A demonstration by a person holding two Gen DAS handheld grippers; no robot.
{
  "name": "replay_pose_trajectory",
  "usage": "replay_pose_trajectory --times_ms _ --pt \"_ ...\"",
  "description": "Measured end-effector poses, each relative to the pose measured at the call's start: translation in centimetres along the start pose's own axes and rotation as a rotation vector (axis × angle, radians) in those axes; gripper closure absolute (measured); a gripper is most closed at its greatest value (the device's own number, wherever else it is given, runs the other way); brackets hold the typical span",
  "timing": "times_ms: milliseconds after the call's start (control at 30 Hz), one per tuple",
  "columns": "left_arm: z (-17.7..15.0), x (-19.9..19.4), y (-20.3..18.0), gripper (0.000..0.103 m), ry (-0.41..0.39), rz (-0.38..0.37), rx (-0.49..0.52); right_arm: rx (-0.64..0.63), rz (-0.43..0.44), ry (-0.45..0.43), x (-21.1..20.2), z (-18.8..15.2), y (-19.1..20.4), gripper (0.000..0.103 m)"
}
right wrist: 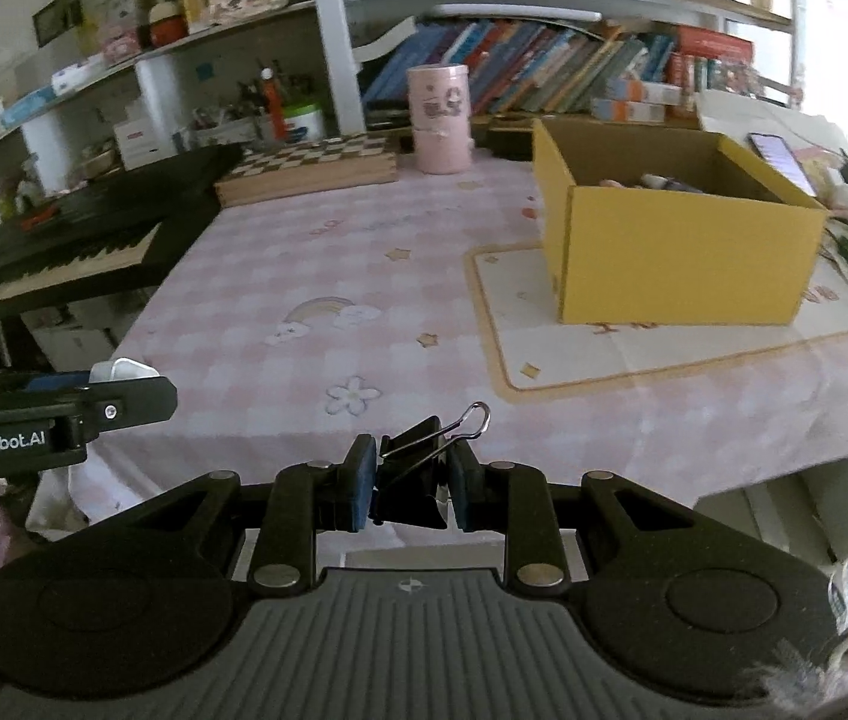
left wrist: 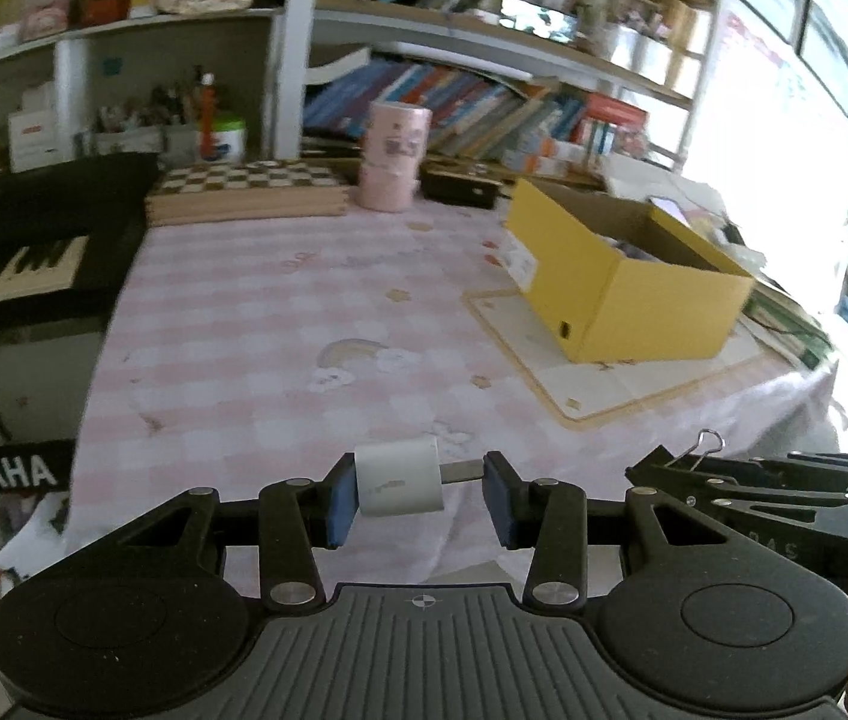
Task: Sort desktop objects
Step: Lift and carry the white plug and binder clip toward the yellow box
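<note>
Pink checked cloth tablecloth (right wrist: 316, 276) matt; on it, matt yellow cardboard box (right wrist: 682, 258); black binder clip (right wrist: 409, 495), shiny wire handles.

Table with pink checked cloth (right wrist: 316, 276): yellow box (right wrist: 682, 252) on cream mat (right wrist: 634, 354) by right edge; pink canister (right wrist: 441, 120), checkered board (right wrist: 310, 171), black case (left wrist: 463, 187) along far edge.

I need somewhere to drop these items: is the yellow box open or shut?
Open. The yellow box has no lid on top, and the right wrist view shows small items lying inside.
</note>
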State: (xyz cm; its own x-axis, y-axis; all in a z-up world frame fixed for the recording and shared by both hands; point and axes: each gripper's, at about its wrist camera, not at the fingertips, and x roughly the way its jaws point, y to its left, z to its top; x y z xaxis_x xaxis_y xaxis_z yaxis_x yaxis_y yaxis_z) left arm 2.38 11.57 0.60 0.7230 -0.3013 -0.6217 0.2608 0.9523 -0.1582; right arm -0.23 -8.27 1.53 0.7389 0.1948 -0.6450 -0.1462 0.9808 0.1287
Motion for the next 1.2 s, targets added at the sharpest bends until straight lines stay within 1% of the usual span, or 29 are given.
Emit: replay_pose_trajectory --times_ms 133,400,667,1000,1200 --pt "-0.4 0.1 -0.9 0.061 0.014 -0.045 0.035 0.030 -0.033 -0.001 -0.9 -0.9 -0.4 0.080" --pt "-0.5 0.6 -2.7 0.061 0.033 -0.106 0.092 0.076 -0.082 -0.002 -2.0 -1.8 -1.5 0.080" --pt "-0.4 1.5 -4.4 0.061 0.054 -0.158 0.125 0.117 -0.139 0.001 -2.9 -2.5 -3.2 0.080" --pt "0.3 3.1 -6.6 0.061 0.065 -0.199 0.154 0.138 -0.181 0.006 -3.1 -2.3 -5.2 0.080" --pt "0.9 4.5 -8.3 0.061 0.076 -0.223 0.175 0.153 -0.208 0.011 -3.0 -1.9 -7.1 0.080"
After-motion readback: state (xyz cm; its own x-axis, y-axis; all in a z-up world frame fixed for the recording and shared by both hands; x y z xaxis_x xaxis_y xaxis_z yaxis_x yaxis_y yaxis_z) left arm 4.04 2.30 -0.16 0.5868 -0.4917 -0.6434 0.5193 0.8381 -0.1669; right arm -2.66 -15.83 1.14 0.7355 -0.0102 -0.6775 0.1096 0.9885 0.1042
